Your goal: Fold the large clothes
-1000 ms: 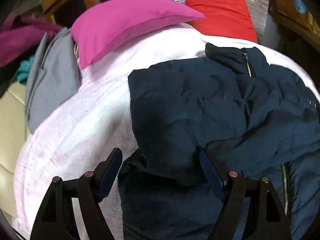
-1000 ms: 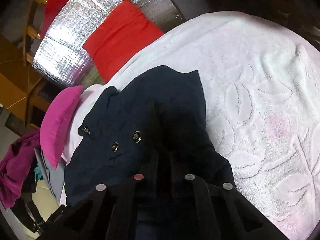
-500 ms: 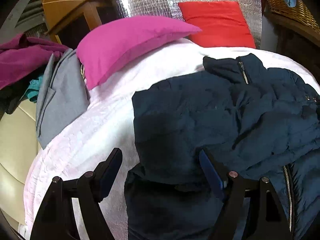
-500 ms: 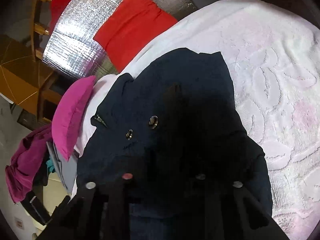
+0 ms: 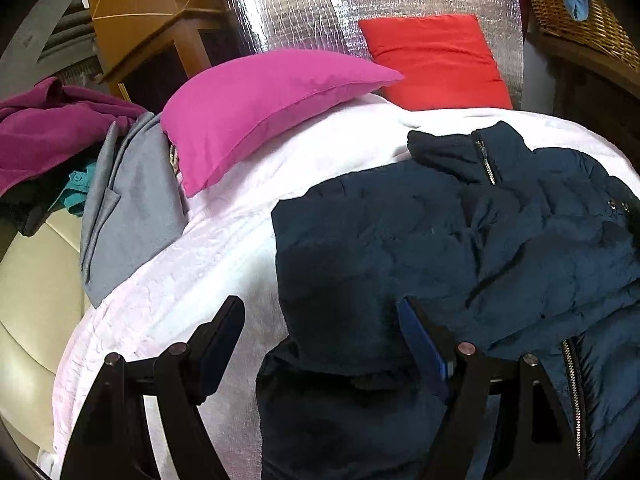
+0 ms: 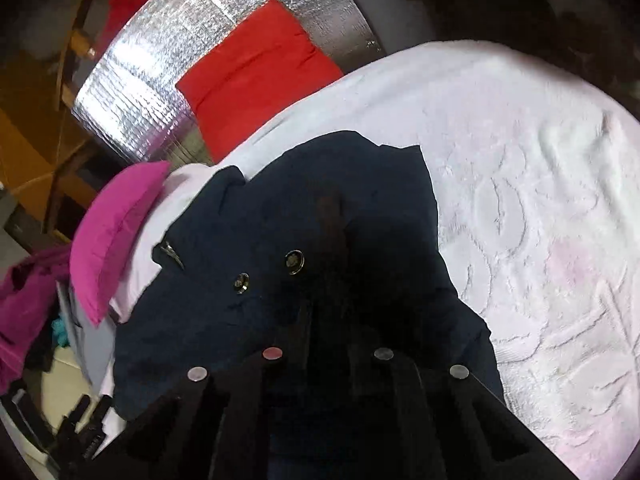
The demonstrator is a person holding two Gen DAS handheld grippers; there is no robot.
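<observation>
Left wrist view: left gripper (image 5: 320, 344) jaws wide, empty, hovering over the folded-in sleeve edge of the navy jacket (image 5: 440, 240), probably lined up for the next grab. The jacket lies on a white bedspread (image 5: 224, 248); pink pillow (image 5: 260, 100) and red cushion (image 5: 432, 56) behind.

Right wrist view: right gripper (image 6: 328, 344) jaws narrow, pinching dark jacket fabric, likely carrying a fold. Silver foil panel (image 6: 132, 108) backs the bed.
</observation>
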